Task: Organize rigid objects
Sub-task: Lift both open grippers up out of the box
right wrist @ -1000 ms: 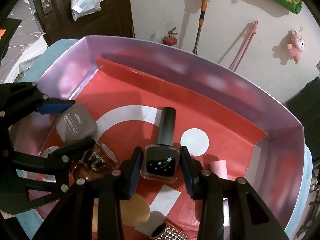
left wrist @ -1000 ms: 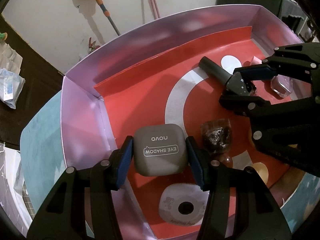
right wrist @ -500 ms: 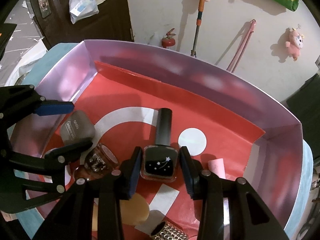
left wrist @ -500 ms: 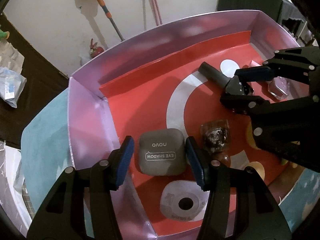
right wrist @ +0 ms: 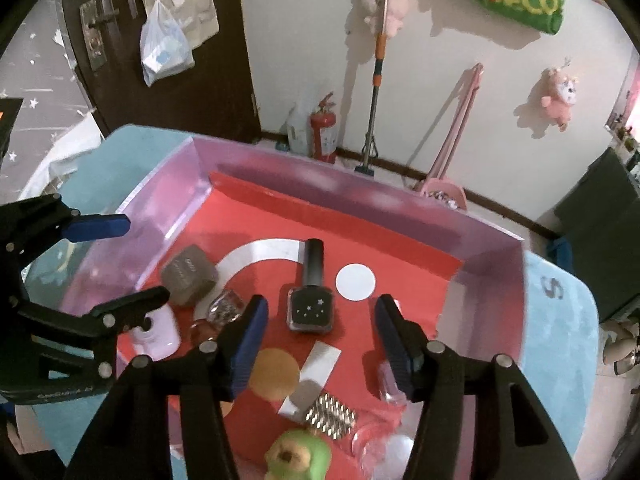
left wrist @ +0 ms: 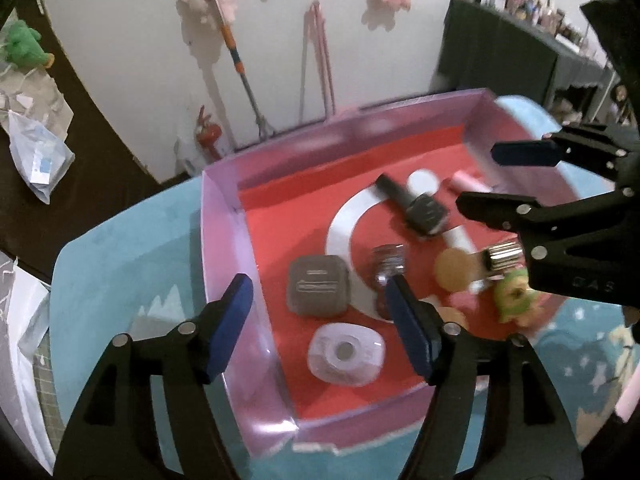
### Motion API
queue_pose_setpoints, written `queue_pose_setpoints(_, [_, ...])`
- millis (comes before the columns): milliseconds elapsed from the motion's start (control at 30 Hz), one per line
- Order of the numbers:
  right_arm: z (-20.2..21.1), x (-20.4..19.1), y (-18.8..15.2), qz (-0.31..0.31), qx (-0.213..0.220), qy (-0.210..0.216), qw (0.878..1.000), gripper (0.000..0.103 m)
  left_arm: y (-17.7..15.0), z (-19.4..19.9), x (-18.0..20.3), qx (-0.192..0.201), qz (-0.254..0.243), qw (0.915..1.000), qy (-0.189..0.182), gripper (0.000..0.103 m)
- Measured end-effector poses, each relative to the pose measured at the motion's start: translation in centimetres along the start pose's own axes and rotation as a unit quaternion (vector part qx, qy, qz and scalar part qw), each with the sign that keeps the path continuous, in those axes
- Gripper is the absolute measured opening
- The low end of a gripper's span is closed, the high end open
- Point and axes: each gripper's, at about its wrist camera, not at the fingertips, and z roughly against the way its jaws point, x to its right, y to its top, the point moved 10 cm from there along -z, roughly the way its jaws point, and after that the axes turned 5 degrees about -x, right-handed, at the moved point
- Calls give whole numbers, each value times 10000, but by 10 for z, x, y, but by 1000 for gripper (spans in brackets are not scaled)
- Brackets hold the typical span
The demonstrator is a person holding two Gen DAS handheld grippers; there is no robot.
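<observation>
Resting in box: the grey eye-shadow case and the dark nail-polish bottle were seen lying flat on the red floor of the pink-walled box, well apart.
Left claw: its jaws had just been opened; nothing was held, the case lying clear below them.
Right claw: likewise just released, the bottle left free between the spread jaws.
Done: both items were judged placed.
Left: a green toy and a studded silver piece lay at the box's near edge; their sorting could not be judged.
Surface: covered in blue cloth.
</observation>
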Motion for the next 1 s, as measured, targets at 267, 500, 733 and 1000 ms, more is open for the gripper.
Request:
queue_pose_setpoints(267, [74, 2, -20, -194, 732, -159, 9970, 77, -14, 67, 5, 946, 473, 9934, -438, 83])
queue_pose_setpoints(500, [123, -1, -56, -281, 1351, -454, 9894, 95, -38, 100, 7, 1626, 807, 9819, -548, 94])
queue_pose_setpoints(733, [134, -6, -86, -449, 1752, -507, 9822, 102, -55, 97, 12, 1947, 942, 9756, -365, 94])
queue_pose_setpoints(1000, [97, 4, -97, -632, 1976, -699, 9757, 103, -57, 62, 15, 2009, 1115, 9729, -259, 94])
